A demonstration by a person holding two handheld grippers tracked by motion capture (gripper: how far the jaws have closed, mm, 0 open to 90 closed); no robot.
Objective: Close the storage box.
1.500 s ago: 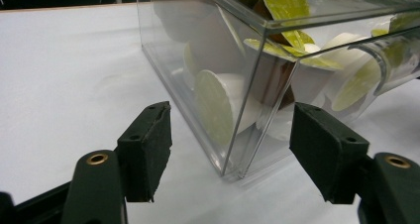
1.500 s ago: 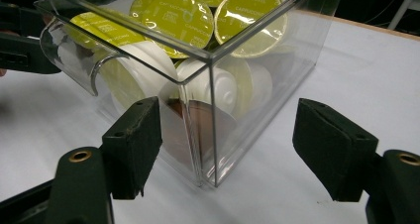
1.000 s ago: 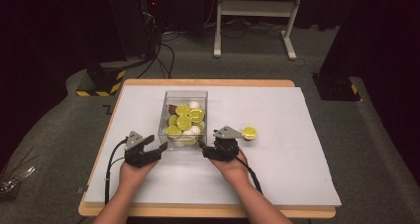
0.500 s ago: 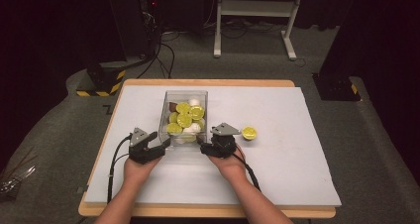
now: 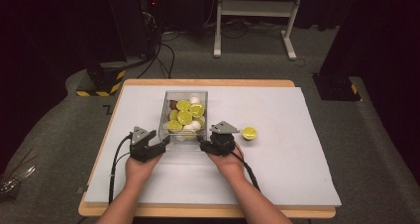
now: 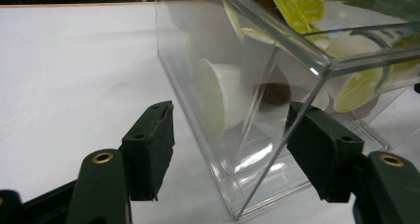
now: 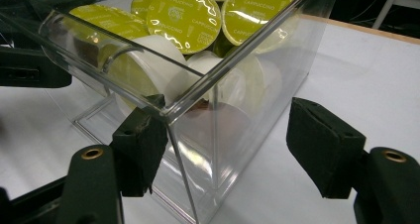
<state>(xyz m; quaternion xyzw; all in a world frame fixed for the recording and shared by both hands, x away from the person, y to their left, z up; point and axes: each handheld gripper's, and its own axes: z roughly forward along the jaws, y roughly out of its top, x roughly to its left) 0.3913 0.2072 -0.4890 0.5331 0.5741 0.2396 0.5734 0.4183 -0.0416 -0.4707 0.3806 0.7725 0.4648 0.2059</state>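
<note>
Since the earlier frames, both hands have been brought a little closer to the clear box (image 5: 184, 116), and the jaws of the right tool (image 5: 207, 144) have just been closing, with a box corner between them.

In the high view the box is seen standing on the white sheet (image 5: 297, 149) that covers the worktop (image 5: 208, 83), near its middle. It is filled with yellow-green capsules (image 5: 184, 117) and white capsules (image 5: 195, 100); a brown one (image 5: 173, 105) is also seen at the far left inside.

The left tool (image 5: 161, 145) is placed at the near left corner of the box. In the left gripper view the corner edge stands between the two jaws; one pad (image 6: 151, 149) is held apart from the wall, and the other pad seems close to the wall, but contact cannot be told. The tool is released.

The right tool is placed at the near right corner. In the right gripper view one pad (image 7: 141, 147) lies just at the wall, the other pad is well apart, so nothing is grasped.

One single yellow-green capsule (image 5: 249, 133) lies on the sheet, just beside the right tool. Behind the worktop, cables (image 5: 163, 50) and a metal stand (image 5: 255, 16) are seen on the floor.
</note>
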